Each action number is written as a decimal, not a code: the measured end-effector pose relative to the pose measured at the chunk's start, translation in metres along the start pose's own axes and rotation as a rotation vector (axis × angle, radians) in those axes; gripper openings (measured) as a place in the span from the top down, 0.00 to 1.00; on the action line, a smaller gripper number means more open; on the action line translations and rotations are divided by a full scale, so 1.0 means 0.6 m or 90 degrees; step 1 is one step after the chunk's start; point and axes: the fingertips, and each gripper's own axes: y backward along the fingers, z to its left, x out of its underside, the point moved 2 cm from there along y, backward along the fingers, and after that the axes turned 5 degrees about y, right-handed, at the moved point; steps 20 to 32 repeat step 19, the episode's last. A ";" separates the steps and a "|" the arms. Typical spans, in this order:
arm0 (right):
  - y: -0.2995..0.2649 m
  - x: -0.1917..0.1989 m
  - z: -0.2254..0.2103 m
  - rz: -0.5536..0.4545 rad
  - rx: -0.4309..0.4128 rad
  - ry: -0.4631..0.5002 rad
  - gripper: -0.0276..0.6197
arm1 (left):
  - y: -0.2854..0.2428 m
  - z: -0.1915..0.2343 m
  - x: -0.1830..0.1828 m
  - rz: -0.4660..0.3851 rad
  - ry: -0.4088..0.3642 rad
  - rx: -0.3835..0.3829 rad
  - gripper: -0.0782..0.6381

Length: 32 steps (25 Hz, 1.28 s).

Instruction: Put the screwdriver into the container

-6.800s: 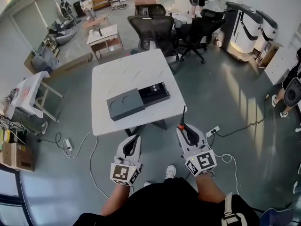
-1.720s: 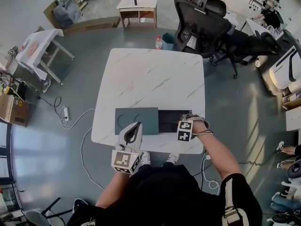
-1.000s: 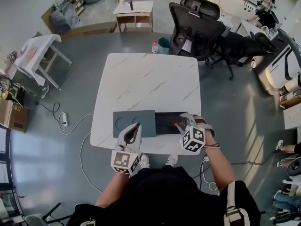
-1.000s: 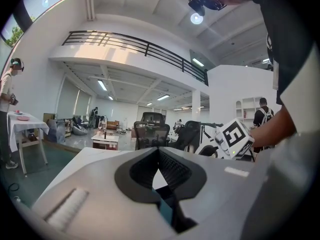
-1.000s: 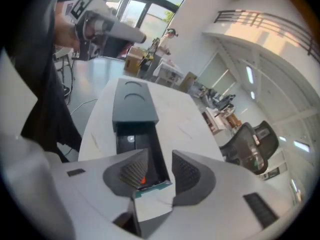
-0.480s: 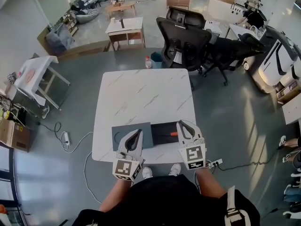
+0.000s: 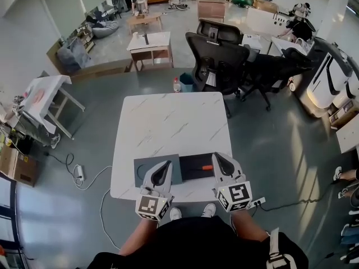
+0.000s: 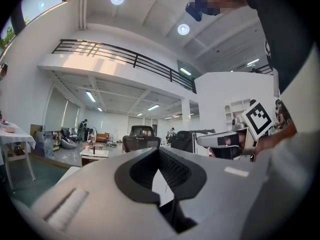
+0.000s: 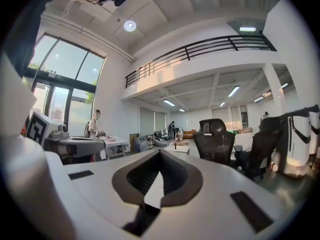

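The screwdriver, with a dark shaft and an orange handle, lies in the open black compartment of the container at the near edge of the white table. The container's grey lid is slid to the left. My right gripper is shut and empty, just right of the compartment and pulled back toward the table edge. My left gripper hovers over the lid's near edge, shut and empty. In both gripper views the jaws meet with nothing between them: the left gripper, the right gripper.
Black office chairs stand behind the table, with a bottle on the floor beside them. A power strip lies at my right and cables at my left. Small tables stand farther off.
My right gripper has let go of the screwdriver in the compartment, drawn back toward me and shut. The left gripper has hardly moved. The head view has pulled back from the table.
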 end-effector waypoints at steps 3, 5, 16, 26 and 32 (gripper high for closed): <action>0.002 -0.003 0.010 -0.004 -0.016 -0.003 0.95 | 0.001 -0.005 -0.001 -0.002 -0.005 0.002 0.88; 0.002 0.000 0.015 -0.004 -0.028 -0.011 0.95 | 0.001 -0.010 0.004 0.000 -0.010 0.007 0.88; 0.006 -0.003 0.011 -0.016 -0.030 -0.009 0.95 | -0.008 -0.022 0.000 0.004 -0.019 0.022 0.88; 0.009 -0.005 0.012 -0.023 -0.025 0.000 0.95 | -0.010 -0.025 -0.001 0.003 -0.021 0.028 0.88; 0.009 -0.005 0.012 -0.023 -0.025 0.000 0.95 | -0.010 -0.025 -0.001 0.003 -0.021 0.028 0.88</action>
